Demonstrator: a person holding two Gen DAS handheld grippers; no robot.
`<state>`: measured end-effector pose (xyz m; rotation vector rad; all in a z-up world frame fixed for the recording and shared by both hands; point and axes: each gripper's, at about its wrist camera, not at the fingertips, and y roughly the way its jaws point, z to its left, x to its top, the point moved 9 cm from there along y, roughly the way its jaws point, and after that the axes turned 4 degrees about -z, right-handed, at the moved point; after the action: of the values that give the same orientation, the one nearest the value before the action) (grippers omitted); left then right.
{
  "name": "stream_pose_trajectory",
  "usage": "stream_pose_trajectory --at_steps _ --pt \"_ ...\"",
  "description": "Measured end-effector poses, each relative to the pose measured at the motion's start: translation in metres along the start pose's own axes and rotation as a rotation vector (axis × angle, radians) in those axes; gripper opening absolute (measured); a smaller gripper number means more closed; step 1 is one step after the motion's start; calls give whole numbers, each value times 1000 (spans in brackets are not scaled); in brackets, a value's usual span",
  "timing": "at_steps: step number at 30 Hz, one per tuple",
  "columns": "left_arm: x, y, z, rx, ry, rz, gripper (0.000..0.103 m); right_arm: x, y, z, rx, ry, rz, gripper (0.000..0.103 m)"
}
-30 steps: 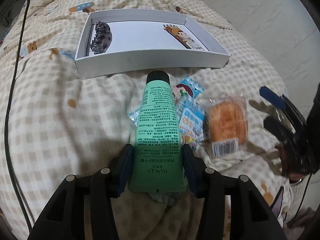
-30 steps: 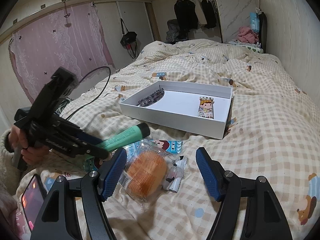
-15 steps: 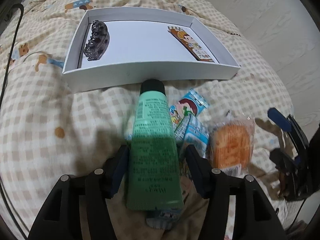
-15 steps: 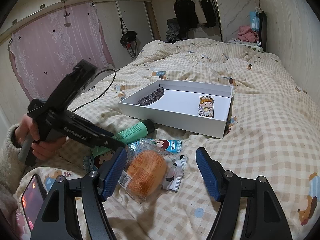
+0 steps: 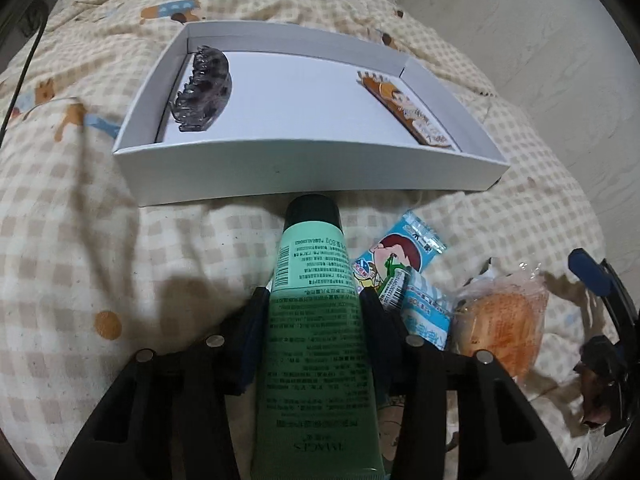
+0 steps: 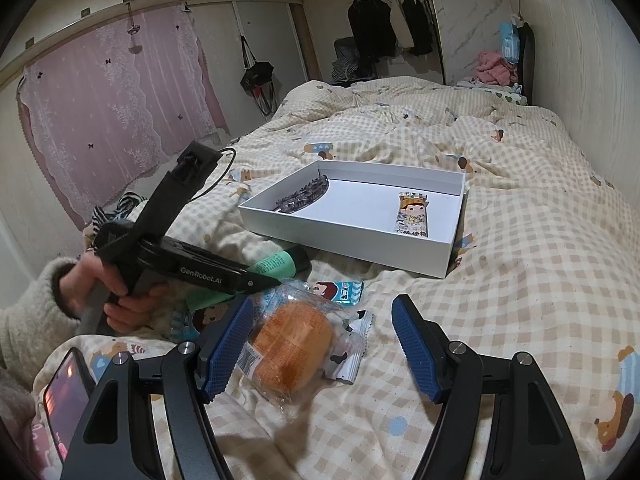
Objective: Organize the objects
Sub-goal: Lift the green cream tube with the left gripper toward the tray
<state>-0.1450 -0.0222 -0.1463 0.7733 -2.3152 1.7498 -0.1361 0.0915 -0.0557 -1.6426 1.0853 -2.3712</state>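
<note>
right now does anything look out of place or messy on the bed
Yes. Only the hair claw clip and one snack bar lie in the white box. The bagged bun and small snack packets sit jumbled on the quilt; the left claw is closing around the green tube.

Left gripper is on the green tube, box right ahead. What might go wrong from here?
The left gripper is closing on the green tube near its flat tail, far from the black cap; the soft tube may sag or slip. The cap sits at the white box wall, so pushing forward without lifting could shove the box. The snack packet beside the tube might get dragged along.
</note>
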Motion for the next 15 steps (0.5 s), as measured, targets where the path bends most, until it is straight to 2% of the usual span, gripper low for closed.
stream_pose_trajectory --at_steps 8,15 --pt "4 -19 1 -54 -21 -78 49 2 0 -2 0 5 5 73" --pt "9 -63 -5 -126 -38 -197 49 2 0 -3 2 4 -1 73"
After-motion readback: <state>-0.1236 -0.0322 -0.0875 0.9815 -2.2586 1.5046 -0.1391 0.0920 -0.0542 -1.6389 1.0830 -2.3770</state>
